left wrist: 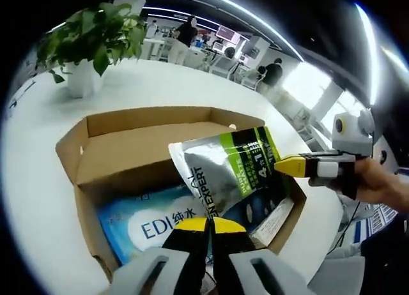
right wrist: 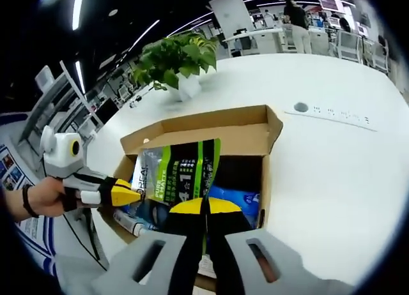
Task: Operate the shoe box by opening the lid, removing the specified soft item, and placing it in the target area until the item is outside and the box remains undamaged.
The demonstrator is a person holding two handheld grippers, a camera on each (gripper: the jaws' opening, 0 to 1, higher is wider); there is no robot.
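My right gripper (left wrist: 291, 166) pinches the green pouch (left wrist: 227, 173) above the open box (left wrist: 86, 148); my left gripper (left wrist: 208, 226) is pressed together. I should lift slowly, clear of the flaps.

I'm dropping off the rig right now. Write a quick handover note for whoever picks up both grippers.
Left gripper: jaws shut on the lower edge of the silver-green pouch.
Right gripper: jaws shut on another edge of the same pouch.
Cardboard box: on the white table, lid open, no visible damage. A blue wipes pack lies inside.
Done: lid opened, pouch lifted above the box opening.
Left: carry the pouch clear of the box and set it on the table. No marked target area is visible.
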